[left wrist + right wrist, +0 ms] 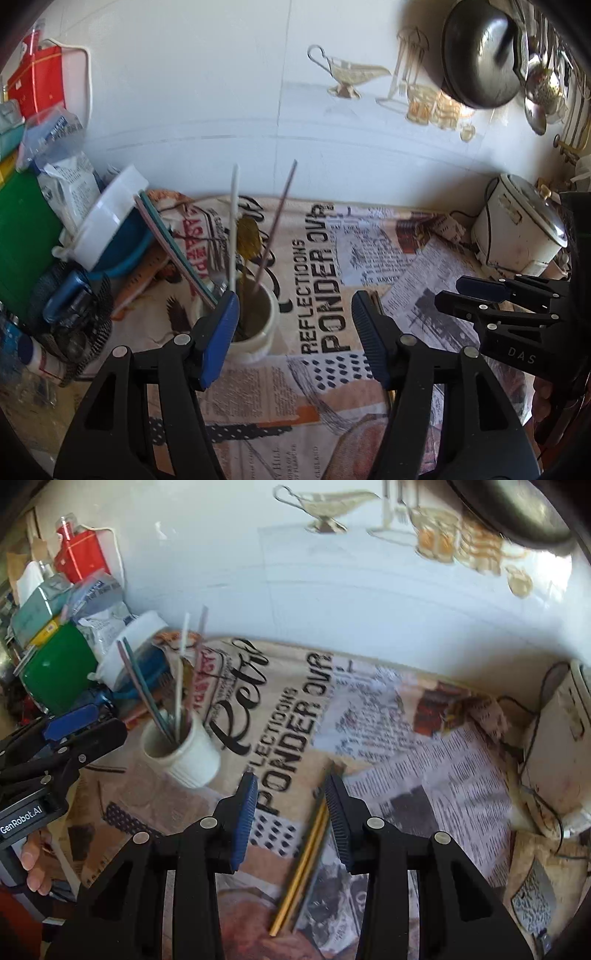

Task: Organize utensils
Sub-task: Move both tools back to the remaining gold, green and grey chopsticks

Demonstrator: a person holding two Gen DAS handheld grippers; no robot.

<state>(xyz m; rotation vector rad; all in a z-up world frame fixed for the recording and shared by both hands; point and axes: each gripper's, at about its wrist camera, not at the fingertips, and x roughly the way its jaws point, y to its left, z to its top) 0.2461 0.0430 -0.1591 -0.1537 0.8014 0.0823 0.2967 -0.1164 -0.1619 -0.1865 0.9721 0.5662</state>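
Newsprint-patterned desk (424, 768), cup (184, 753) at ten o'clock. Midway through sorting: left tool (295, 325) spread, empty; right tool (291, 805) parted, empty. Next: pinch gold chopsticks (299, 871) beneath.

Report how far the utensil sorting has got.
Done: several thin sticks and straws stand in the white ceramic cup. In hand: nothing; the left gripper and the right gripper are both open and empty. Left: the gold and dark chopsticks lying on the printed newspaper-pattern cloth under the right gripper.
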